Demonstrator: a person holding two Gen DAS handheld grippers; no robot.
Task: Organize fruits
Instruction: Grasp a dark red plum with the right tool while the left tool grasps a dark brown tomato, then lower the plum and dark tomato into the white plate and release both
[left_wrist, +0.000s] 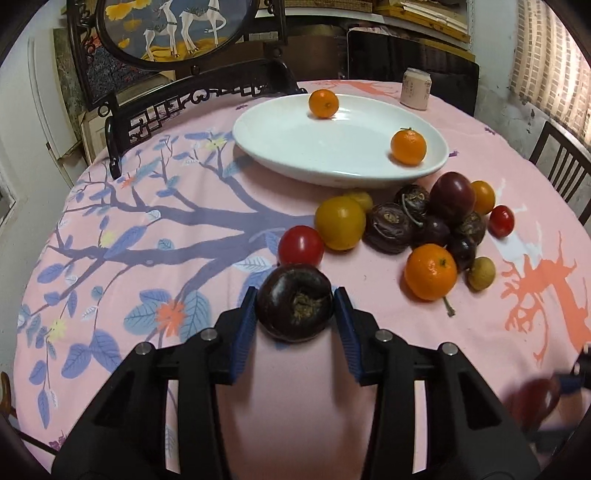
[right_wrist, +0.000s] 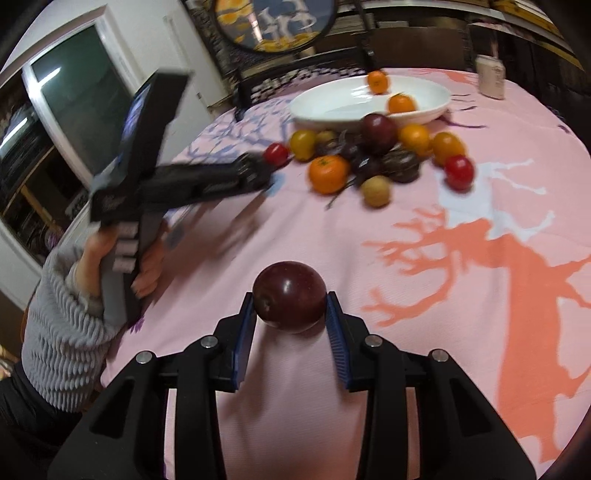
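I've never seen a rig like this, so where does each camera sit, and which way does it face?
Left wrist: on the left gripper, facing along its fingers, shut on a dark round fruit, toward the white plate.
Right wrist: on the right gripper, clamping a dark red plum; a hand shows left.
Shared: plate, fruit pile, pink tablecloth.

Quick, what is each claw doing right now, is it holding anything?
Left claw: closed on a dark brown water chestnut.
Right claw: closed on a dark red plum.

left gripper (left_wrist: 295, 306): pads clamped | right gripper (right_wrist: 290, 304): seemingly clamped, both angled down
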